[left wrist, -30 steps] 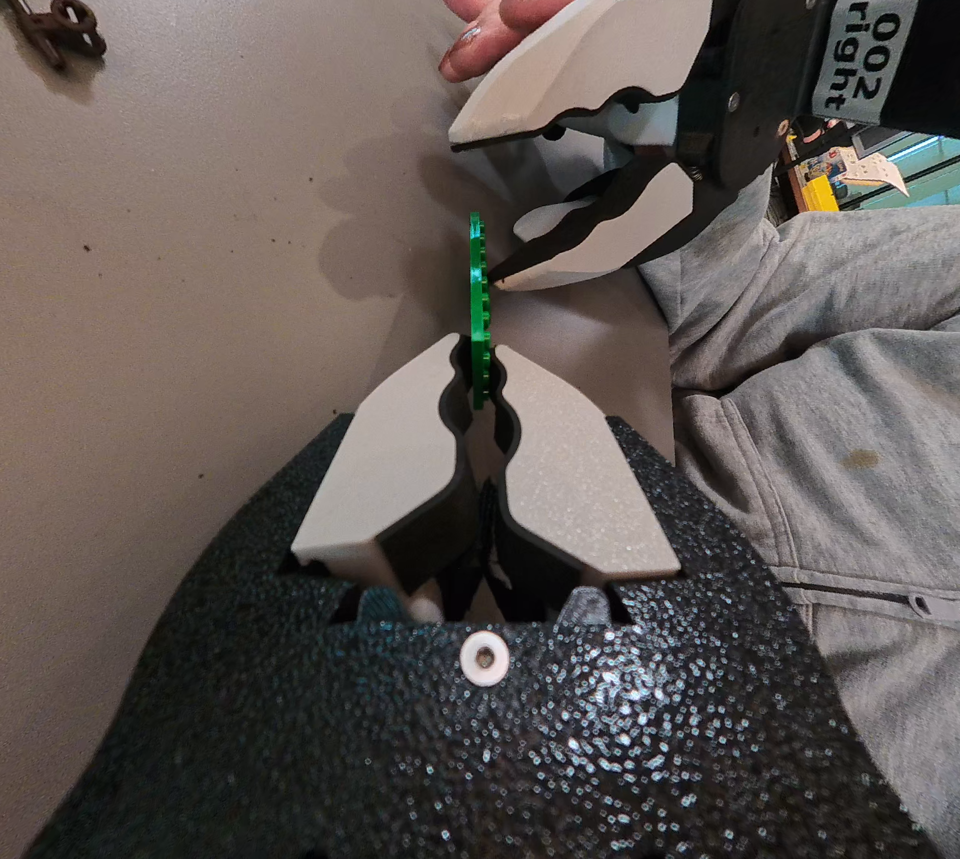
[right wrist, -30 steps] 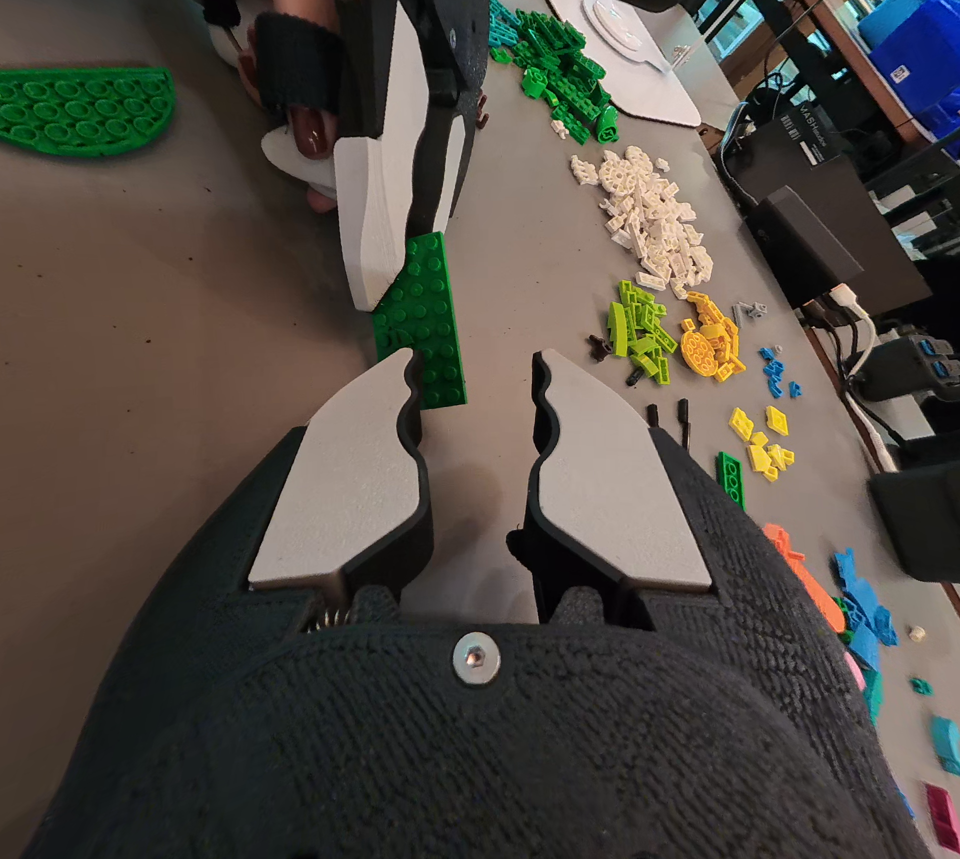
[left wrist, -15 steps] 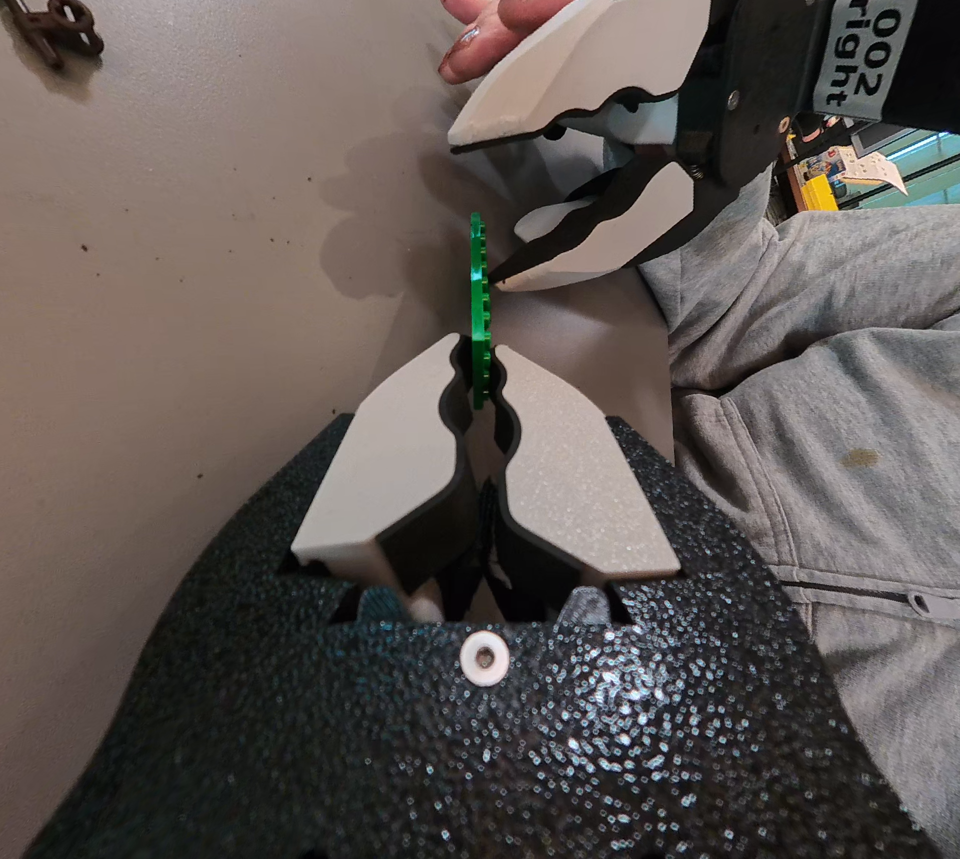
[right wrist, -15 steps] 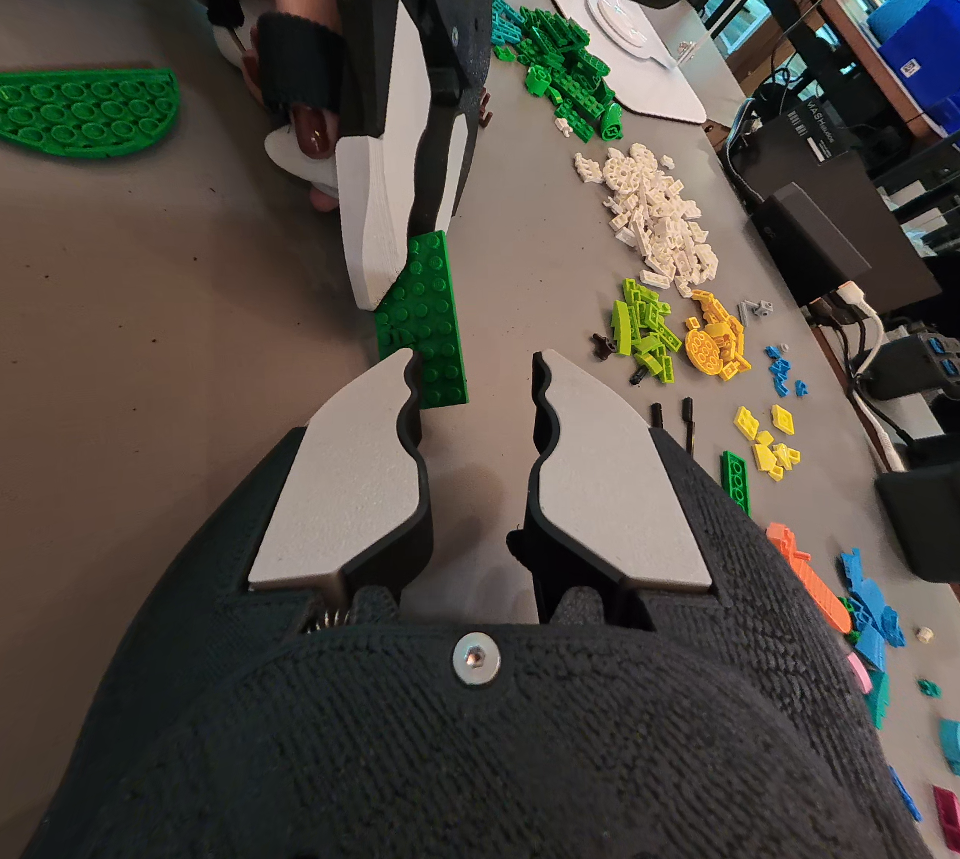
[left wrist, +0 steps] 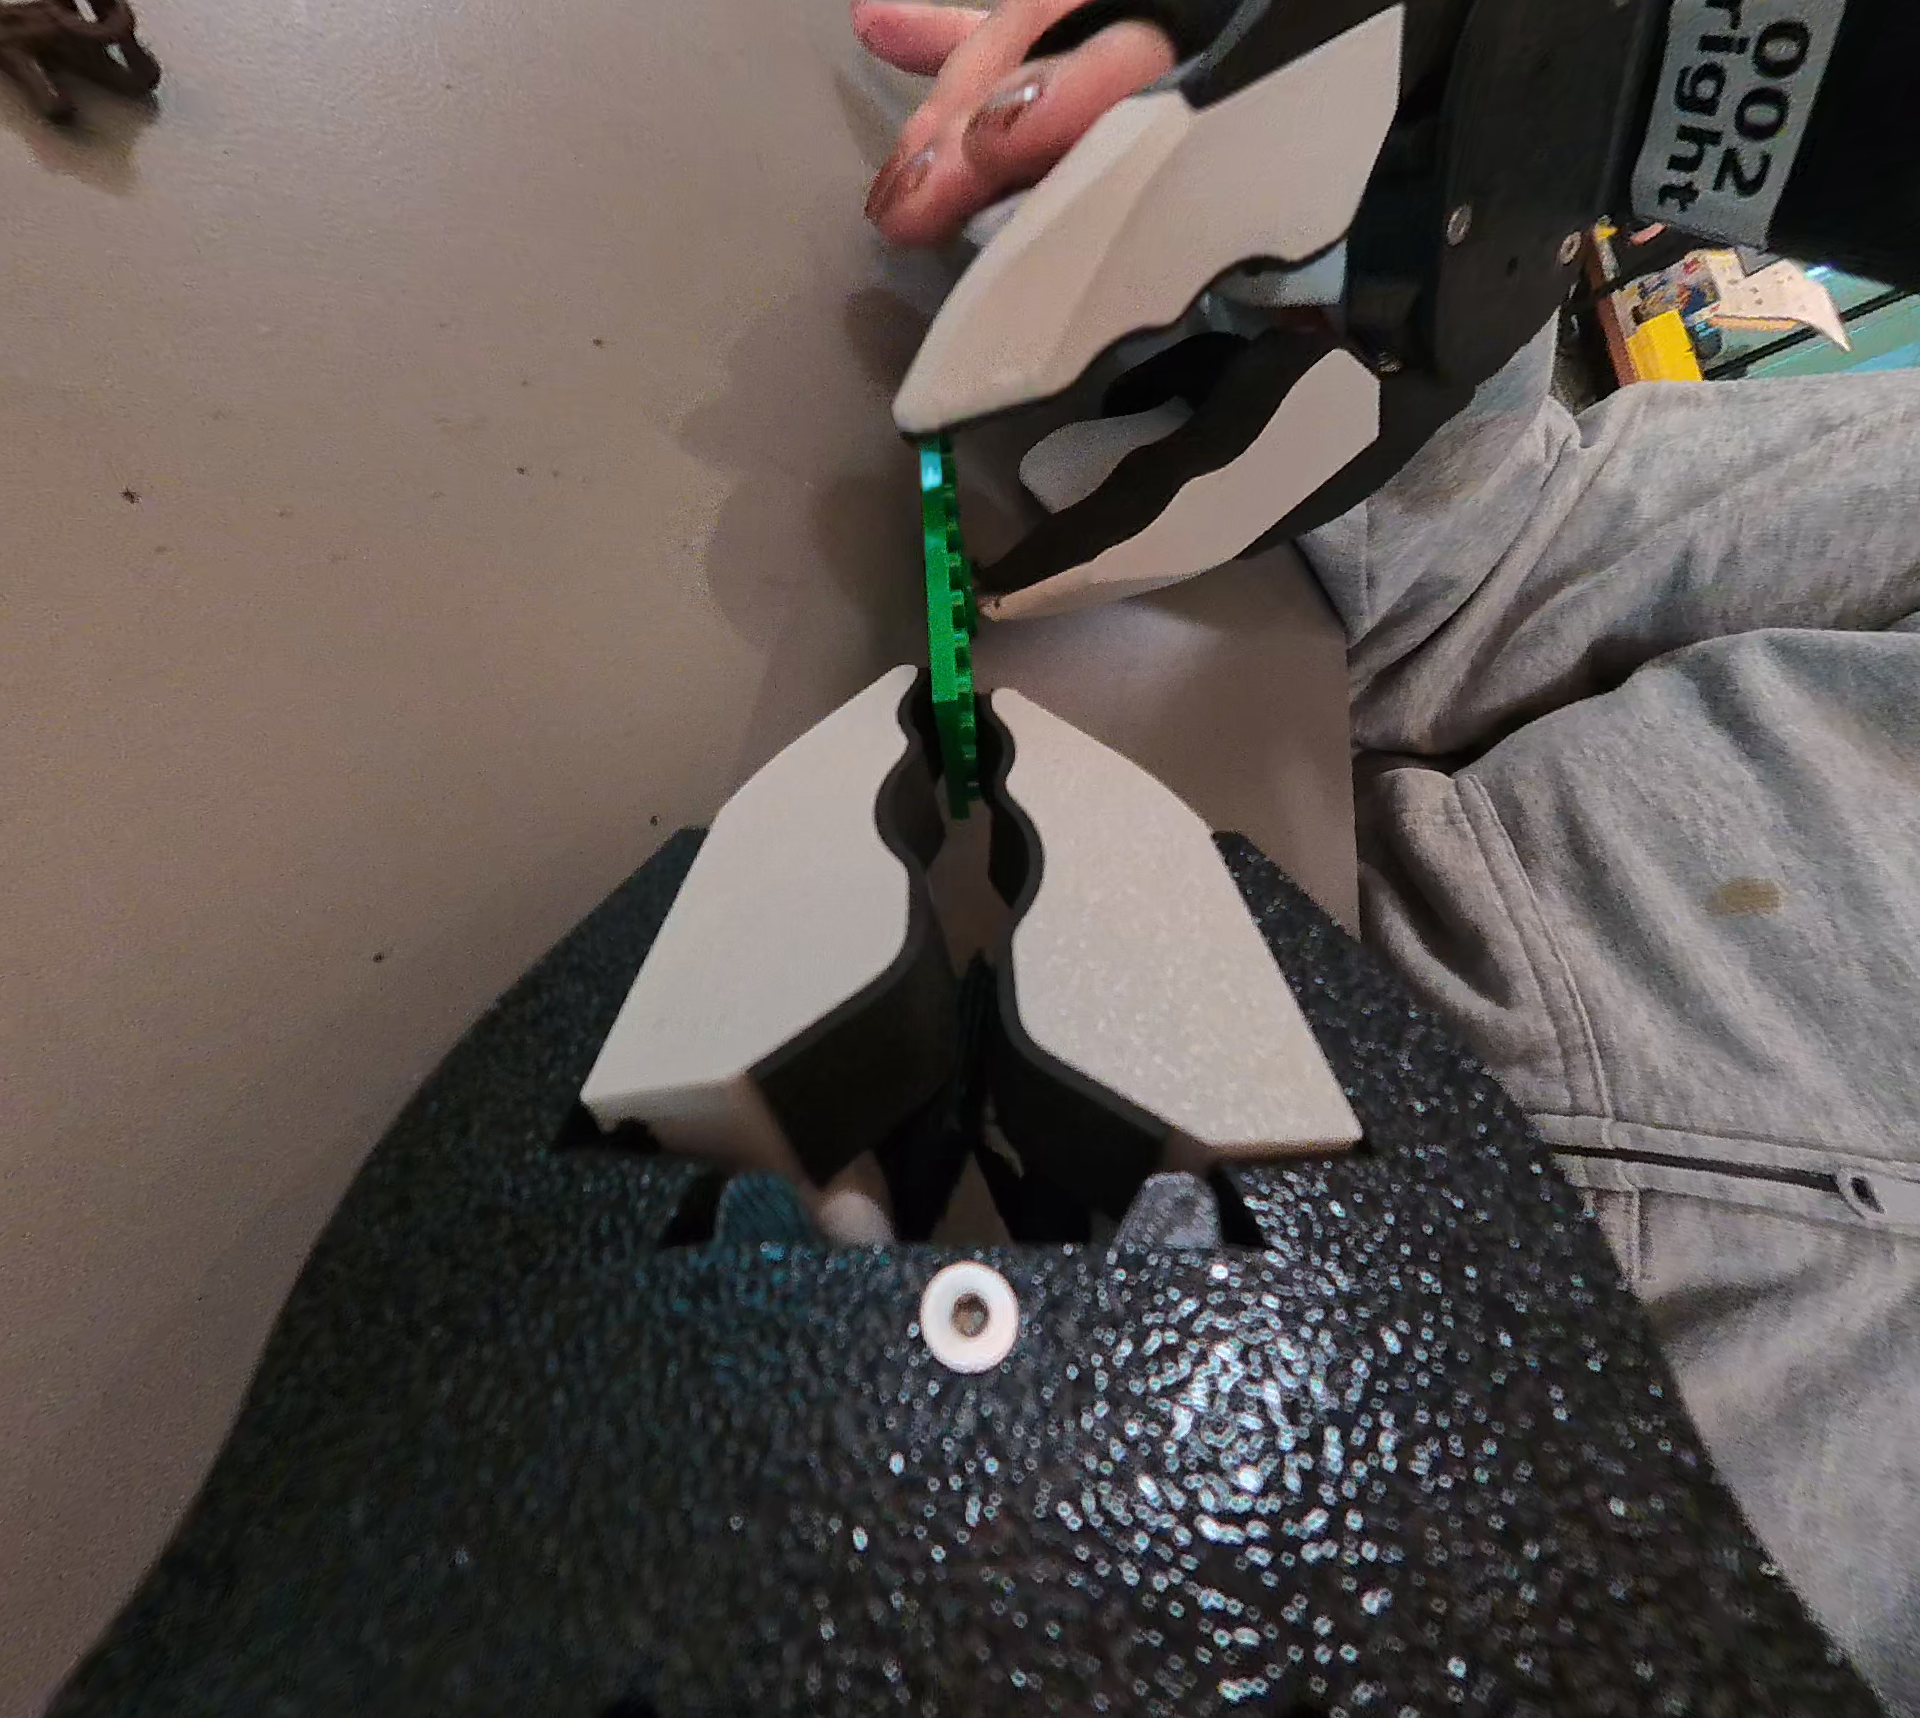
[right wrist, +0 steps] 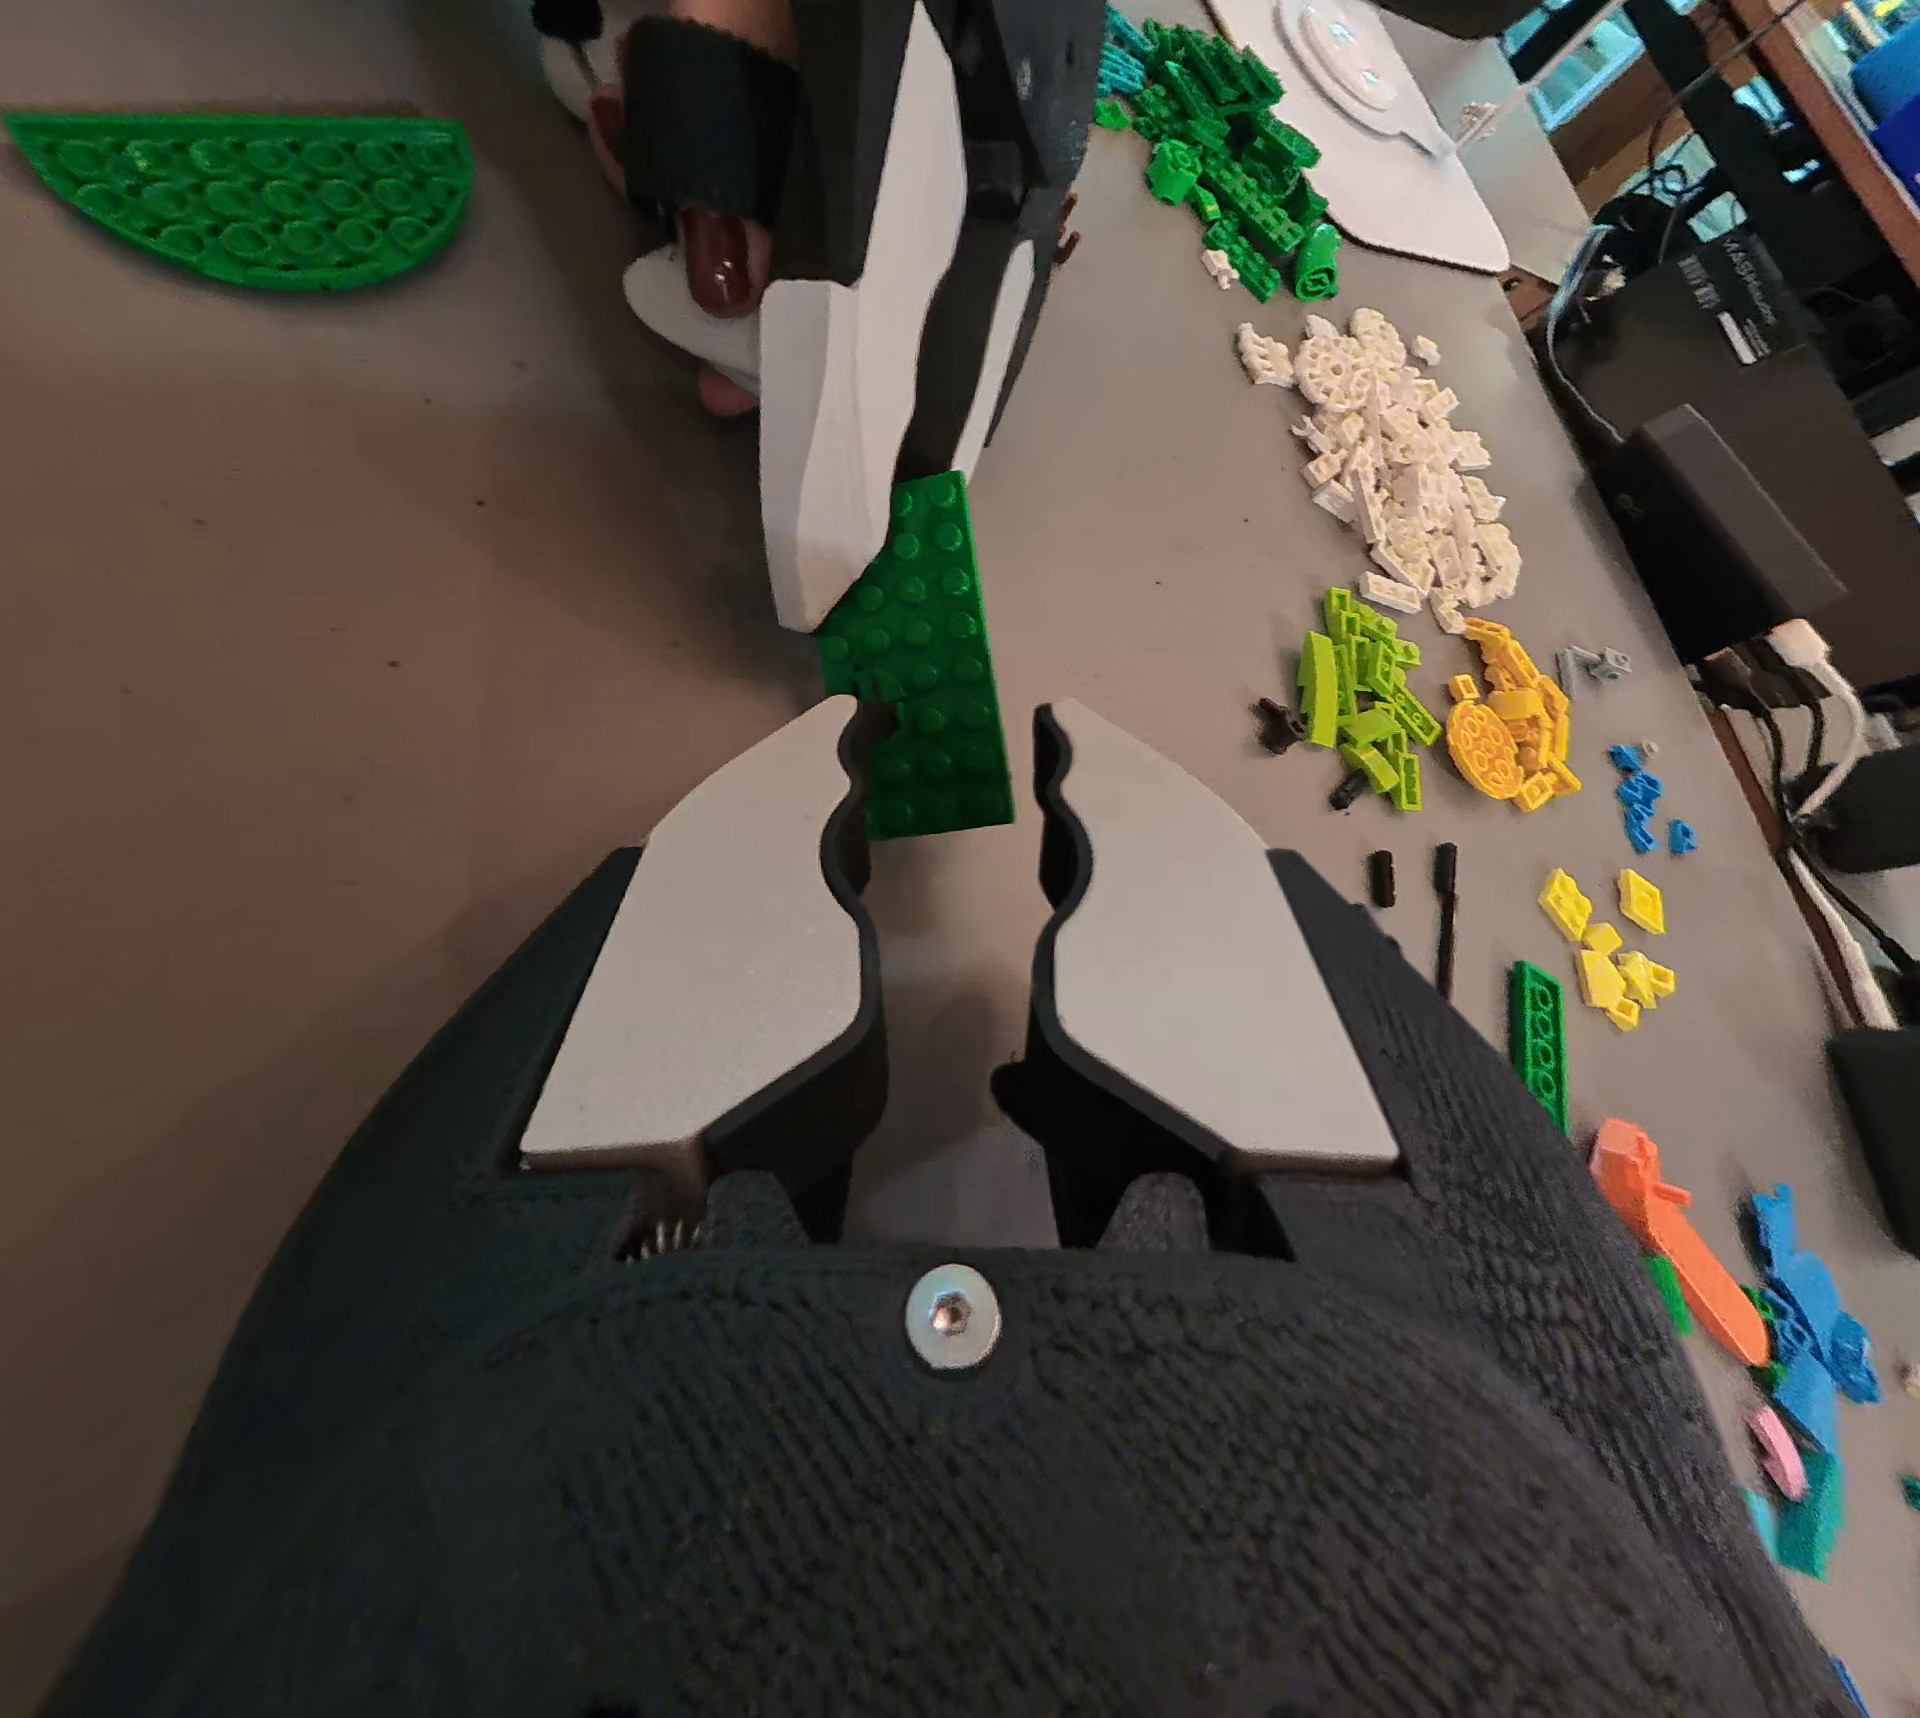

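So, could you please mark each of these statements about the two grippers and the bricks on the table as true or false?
1. The left gripper is shut on a green studded plate. True.
2. The right gripper has its fingers closed tight on that plate. False: its fingers stand apart, with a gap on the right side of the plate.
3. A green half-round plate lies flat on the table. True.
4. The pile of white bricks lies in a tray. False: it lies loose on the table.
5. The held plate is red. False: it is green.
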The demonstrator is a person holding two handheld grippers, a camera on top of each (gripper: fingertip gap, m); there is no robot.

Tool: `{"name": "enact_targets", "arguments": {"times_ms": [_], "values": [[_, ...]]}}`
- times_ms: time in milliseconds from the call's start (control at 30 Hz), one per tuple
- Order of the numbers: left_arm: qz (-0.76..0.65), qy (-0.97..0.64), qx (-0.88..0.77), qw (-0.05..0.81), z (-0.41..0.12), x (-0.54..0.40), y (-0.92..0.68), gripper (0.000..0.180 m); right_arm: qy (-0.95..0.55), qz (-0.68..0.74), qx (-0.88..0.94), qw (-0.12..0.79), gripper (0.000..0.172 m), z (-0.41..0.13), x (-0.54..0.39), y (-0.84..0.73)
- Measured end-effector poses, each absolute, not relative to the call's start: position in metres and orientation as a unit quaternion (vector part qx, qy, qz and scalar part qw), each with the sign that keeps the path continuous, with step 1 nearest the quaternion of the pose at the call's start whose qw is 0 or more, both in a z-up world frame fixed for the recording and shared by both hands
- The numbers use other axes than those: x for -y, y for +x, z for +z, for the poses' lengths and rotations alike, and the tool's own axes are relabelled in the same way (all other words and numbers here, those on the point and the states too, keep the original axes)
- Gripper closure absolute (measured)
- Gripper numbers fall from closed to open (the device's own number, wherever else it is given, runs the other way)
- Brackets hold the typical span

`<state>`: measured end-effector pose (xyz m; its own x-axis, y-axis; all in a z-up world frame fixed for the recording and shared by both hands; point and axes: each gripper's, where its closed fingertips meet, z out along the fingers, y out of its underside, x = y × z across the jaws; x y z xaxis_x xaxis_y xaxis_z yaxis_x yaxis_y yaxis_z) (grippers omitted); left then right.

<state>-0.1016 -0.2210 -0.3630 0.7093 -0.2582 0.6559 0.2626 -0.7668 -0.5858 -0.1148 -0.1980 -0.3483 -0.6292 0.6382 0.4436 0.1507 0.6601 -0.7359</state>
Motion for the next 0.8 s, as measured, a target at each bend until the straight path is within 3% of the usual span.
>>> {"name": "enact_targets", "arguments": {"times_ms": [400,700,800], "values": [[-0.383,-0.864,0.005,0.326,-0.3663,0.2223,-0.1013,0.176,-0.219,0.301,0.848,0.378,0.149,-0.3533,0.2013,-0.1158],[-0.38,-0.867,-0.002,0.323,-0.3675,0.2235,-0.1006,0.176,-0.241,0.286,0.862,0.343,0.149,-0.3548,0.202,-0.1177],[-0.376,-0.868,-0.009,0.324,-0.3674,0.2239,-0.0994,0.175,-0.234,0.306,0.876,0.289,0.149,-0.3547,0.2031,-0.1171]]}}
